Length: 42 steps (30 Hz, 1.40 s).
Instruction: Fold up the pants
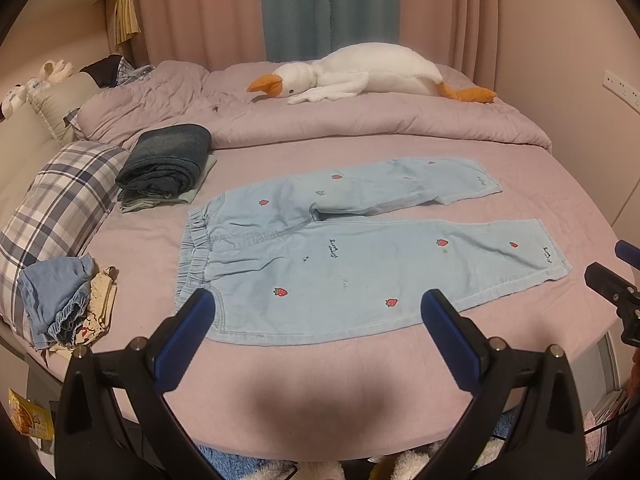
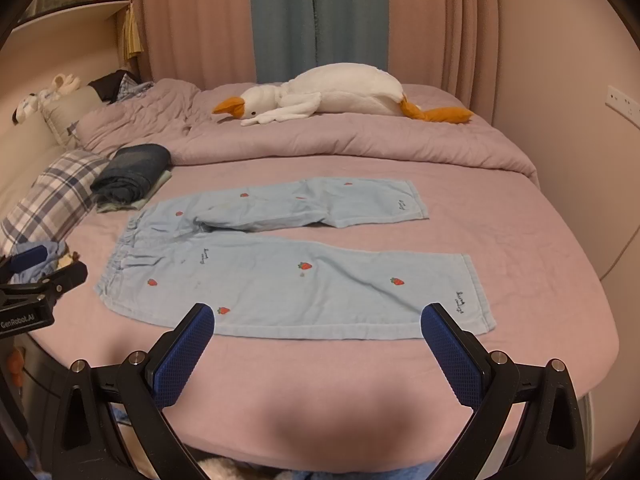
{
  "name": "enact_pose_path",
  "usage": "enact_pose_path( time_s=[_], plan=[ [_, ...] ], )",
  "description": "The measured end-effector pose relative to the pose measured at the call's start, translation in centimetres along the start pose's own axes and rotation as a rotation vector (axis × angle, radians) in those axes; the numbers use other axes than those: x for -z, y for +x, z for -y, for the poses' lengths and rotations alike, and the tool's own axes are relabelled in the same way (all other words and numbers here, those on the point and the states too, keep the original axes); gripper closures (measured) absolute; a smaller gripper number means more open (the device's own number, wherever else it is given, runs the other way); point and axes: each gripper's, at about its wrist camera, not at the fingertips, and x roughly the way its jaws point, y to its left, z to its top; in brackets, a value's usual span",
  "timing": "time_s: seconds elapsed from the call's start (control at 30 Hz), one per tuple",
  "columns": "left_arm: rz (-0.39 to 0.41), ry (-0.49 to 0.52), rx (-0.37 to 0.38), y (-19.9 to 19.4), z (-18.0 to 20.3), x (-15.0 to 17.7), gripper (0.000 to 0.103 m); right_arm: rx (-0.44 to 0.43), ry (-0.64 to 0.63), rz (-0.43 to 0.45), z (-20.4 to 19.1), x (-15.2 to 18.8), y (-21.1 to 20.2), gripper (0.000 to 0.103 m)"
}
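Observation:
Light blue pants (image 1: 340, 256) with red strawberry marks lie spread flat on the pink bed, waistband to the left and both legs pointing right; the same pants (image 2: 280, 280) fill the middle of the right wrist view. My left gripper (image 1: 318, 302) hovers open above the near edge by the waistband side, holding nothing. My right gripper (image 2: 318, 316) is open too, above the near leg's lower edge, empty. Each gripper shows at the edge of the other's view: the right gripper (image 1: 612, 272) at far right, the left gripper (image 2: 44, 268) at far left.
A folded dark denim stack (image 1: 166, 160) sits left of the pants. A plaid pillow (image 1: 52, 216) and a crumpled clothes pile (image 1: 64, 304) lie at the left. A white goose plush (image 1: 360, 74) rests on the bunched quilt (image 1: 320, 124) at the back. Curtains and a wall stand behind.

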Motion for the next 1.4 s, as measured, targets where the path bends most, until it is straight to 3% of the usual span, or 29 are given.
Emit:
enact_pose_path(
  time_s=[0.67, 0.8, 0.97, 1.03, 1.17, 1.23, 1.33, 1.4],
  plan=[
    [-0.011, 0.001, 0.005, 0.3, 0.4, -0.1, 0.000, -0.001, 0.002, -0.002, 0.2, 0.1, 0.0, 0.000],
    [-0.025, -0.023, 0.036, 1.1, 0.0, 0.0, 0.000, -0.001, 0.002, -0.009, 0.1, 0.2, 0.2, 0.000],
    [-0.072, -0.179, 0.071, 3.8, -3.2, 1.0, 0.000, -0.020, 0.008, -0.032, 0.0, 1.0, 2.0, 0.000],
    [-0.121, -0.296, 0.112, 6.0, -6.1, 2.4, 0.000, -0.029, -0.014, -0.043, -0.3, 1.7, 3.3, 0.000],
    [-0.206, -0.559, 0.195, 9.9, -11.5, 5.8, 0.000, -0.029, -0.157, -0.091, -3.6, 4.4, 7.4, 0.000],
    [-0.208, -0.698, 0.206, 11.5, -14.2, 8.1, 0.000, -0.062, -0.233, -0.102, -5.8, 5.4, 9.0, 0.000],
    [-0.234, -0.788, 0.176, 13.1, -16.1, 9.7, 0.001, -0.144, -0.344, -0.085, -9.4, 6.3, 10.8, 0.000],
    [-0.235, -0.845, 0.199, 14.3, -17.1, 10.7, 0.001, -0.176, -0.428, -0.062, -11.6, 6.7, 11.8, 0.000]
  ],
)
